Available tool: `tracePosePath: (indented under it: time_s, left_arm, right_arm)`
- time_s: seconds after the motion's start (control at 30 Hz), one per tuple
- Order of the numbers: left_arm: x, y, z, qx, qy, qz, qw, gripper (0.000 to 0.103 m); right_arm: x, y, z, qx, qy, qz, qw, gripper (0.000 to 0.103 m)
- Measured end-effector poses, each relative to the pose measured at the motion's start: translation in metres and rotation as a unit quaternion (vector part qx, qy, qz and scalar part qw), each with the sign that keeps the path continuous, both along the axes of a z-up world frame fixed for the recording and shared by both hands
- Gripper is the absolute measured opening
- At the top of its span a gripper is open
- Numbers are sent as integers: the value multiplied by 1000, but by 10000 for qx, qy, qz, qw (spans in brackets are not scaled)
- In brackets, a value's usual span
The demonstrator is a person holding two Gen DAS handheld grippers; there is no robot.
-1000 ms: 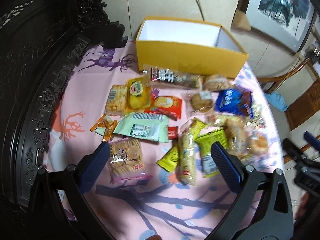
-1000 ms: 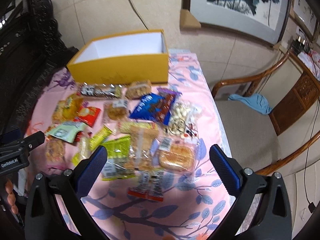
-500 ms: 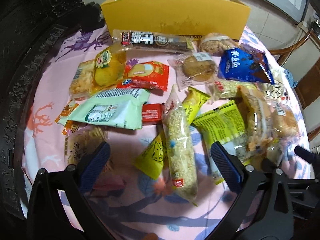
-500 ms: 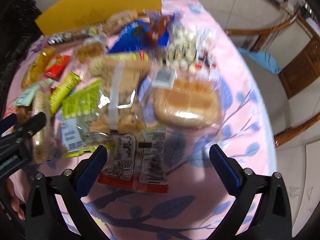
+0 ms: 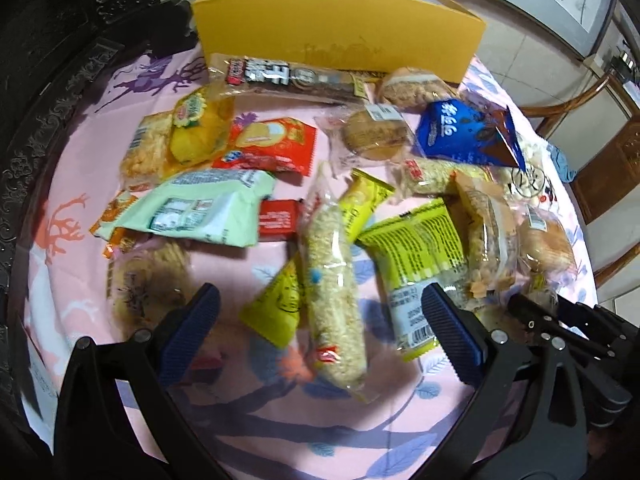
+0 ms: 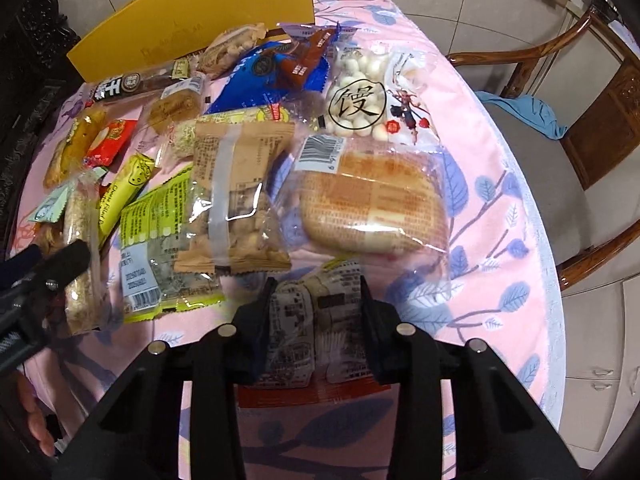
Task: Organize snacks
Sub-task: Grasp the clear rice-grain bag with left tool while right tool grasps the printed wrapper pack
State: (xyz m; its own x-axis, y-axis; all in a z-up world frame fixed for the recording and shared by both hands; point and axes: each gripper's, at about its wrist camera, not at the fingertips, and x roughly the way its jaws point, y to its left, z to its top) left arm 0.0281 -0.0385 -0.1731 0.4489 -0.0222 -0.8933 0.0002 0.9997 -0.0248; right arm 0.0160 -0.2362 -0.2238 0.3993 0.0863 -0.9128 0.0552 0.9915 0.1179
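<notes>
Pink tablecloth (image 6: 472, 168), snack packet (image 6: 316, 332) between right tongs (image 6: 316, 320).

Pink cloth (image 5: 280, 420), bright snack wrappers
Cloth printed with blue-purple leaves and branches; yellow box (image 5: 340, 36); blue packet (image 5: 460, 136); red packet (image 5: 272, 144); lime-green packet (image 5: 416, 248) with black print.

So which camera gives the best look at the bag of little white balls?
The right wrist view. There the bag of white balls lies in full sight, its black circled character readable and the balls distinct. In the left wrist view only a slice of it shows at the far right, partly behind the blue packet.
</notes>
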Motion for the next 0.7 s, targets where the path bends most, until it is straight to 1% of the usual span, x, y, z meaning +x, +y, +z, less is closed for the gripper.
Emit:
tracePosePath:
  time_s: [0.03, 0.07, 0.1, 0.13, 0.17, 0.23, 0.27, 0.3, 0.33, 0.47, 0.7]
  left_arm:
    - [0, -2, -3, 4, 17, -2, 10000, 99]
    - [2, -4, -6, 2, 29, 2, 10000, 83]
    - [4, -4, -10, -38, 110, -10, 9999, 59]
    - [7, -4, -15, -6, 239, 8, 9997, 53]
    - [6, -5, -14, 91, 162, 29, 9998, 50]
    - [8, -3, -15, 158, 142, 54, 9998, 44]
    - [9, -2, -15, 220, 118, 75, 9997, 38]
    - [8, -2, -15, 253, 94, 81, 9996, 27]
    - [8, -1, -14, 313, 43, 109, 9994, 24]
    - [6, 9, -12, 50, -2, 82, 10000, 24]
    - [-3, 26, 13, -288, -305, 206, 9989, 24]
  right_arm:
    - [-3, -3, 6, 32, 5, 9, 10000, 38]
    - [-2, -2, 5, 51, -1, 9, 10000, 38]
    - [-4, -3, 6, 83, -1, 6, 10000, 38]
    - [-5, -3, 6, 103, 2, -9, 9999, 38]
    - [-7, -5, 6, 123, 10, -33, 9999, 38]
    - [-8, -10, 6, 172, 33, -82, 9998, 38]
    - [-9, -13, 6, 196, 33, -116, 9997, 38]
    - [-8, -14, 7, 203, 30, -136, 9997, 38]
    - [-7, -14, 8, 210, 20, -144, 9997, 38]
    - [-6, -10, 13, 194, -74, -67, 9998, 38]
    - [-9, -3, 26, 207, -285, 39, 9994, 38]
